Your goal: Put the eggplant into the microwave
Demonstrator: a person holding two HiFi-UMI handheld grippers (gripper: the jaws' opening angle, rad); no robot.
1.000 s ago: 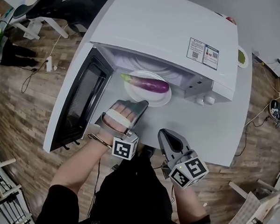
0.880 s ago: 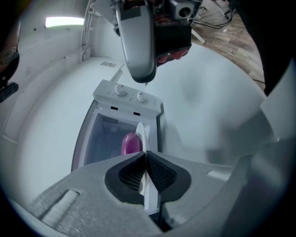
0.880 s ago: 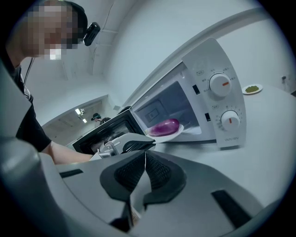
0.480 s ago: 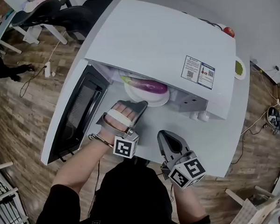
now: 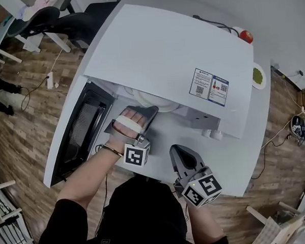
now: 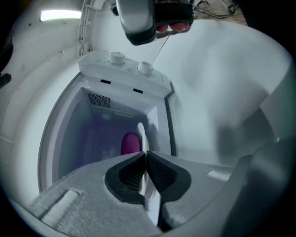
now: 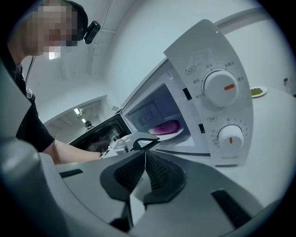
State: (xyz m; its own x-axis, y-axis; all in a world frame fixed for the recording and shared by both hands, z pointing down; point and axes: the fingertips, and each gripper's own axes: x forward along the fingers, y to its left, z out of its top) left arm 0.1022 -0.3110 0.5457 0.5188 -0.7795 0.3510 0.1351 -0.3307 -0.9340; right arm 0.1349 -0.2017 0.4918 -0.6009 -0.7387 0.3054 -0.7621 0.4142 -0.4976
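Purple eggplant (image 6: 131,142) on round white plate (image 6: 140,133), inside open white microwave (image 5: 169,51).
Left gripper (image 5: 149,111) clamped on plate's near rim, evidently to carry the load level into the cavity, frame centre; right gripper (image 5: 178,152) closed on nothing, parked lower centre above white counter (image 5: 246,155), clear of that reach.

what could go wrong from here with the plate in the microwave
The left gripper is shut on just the rim of the plate, so the plate may tilt and the eggplant could roll off. Pulling back before the fingers open would likely drag the plate out of the microwave. The door stands open beside that arm; swinging it early could hit the gripper.
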